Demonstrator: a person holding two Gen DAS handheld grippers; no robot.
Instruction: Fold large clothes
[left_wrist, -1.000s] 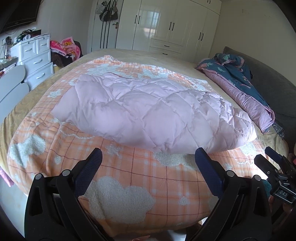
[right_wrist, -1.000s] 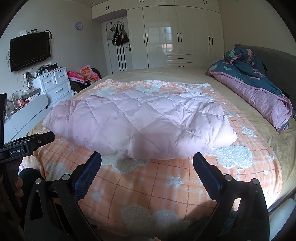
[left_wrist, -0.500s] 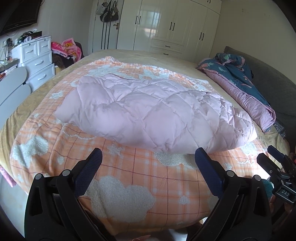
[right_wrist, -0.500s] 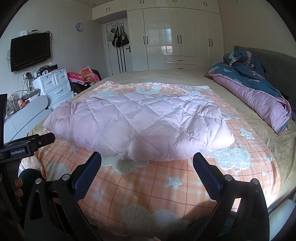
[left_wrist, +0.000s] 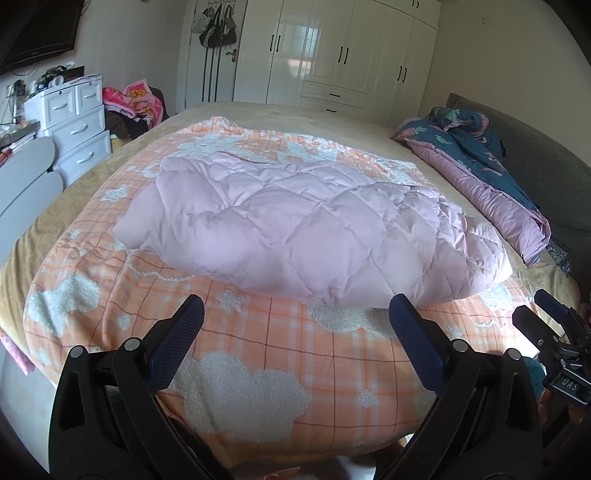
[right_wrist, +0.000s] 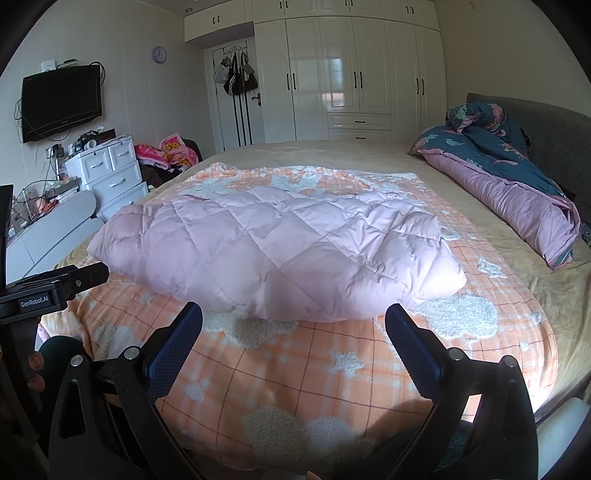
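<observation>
A pale pink quilted garment (left_wrist: 314, 229) lies folded into a puffy bundle on the middle of an orange checked blanket with white fleecy clouds (left_wrist: 258, 369), which is spread over a wide bed (right_wrist: 332, 155). In the right wrist view the same garment (right_wrist: 280, 251) fills the centre, its near edge just beyond the fingertips.

The left gripper (left_wrist: 295, 325) hangs over the near edge of the blanket with its 2 blue-padded fingers (left_wrist: 177, 343) spread wide; nothing lies between them and they touch no cloth. The right gripper (right_wrist: 293, 332) is held the same way, fingers (right_wrist: 413, 347) wide apart and holding nothing, short of the garment. Each gripper shows at the edge of the other's view: the right one at far right (left_wrist: 554, 332), the left one at far left (right_wrist: 51, 291), with a person's fingers (right_wrist: 35, 369) on its handle.

Along the right side of the bed lies a rolled dark floral quilt with a mauve lining (right_wrist: 517, 184). At far left stands a white chest of drawers (right_wrist: 110, 173), with a black television (right_wrist: 61, 101) on the wall above it. White wardrobes (right_wrist: 351, 74) line the far wall.
</observation>
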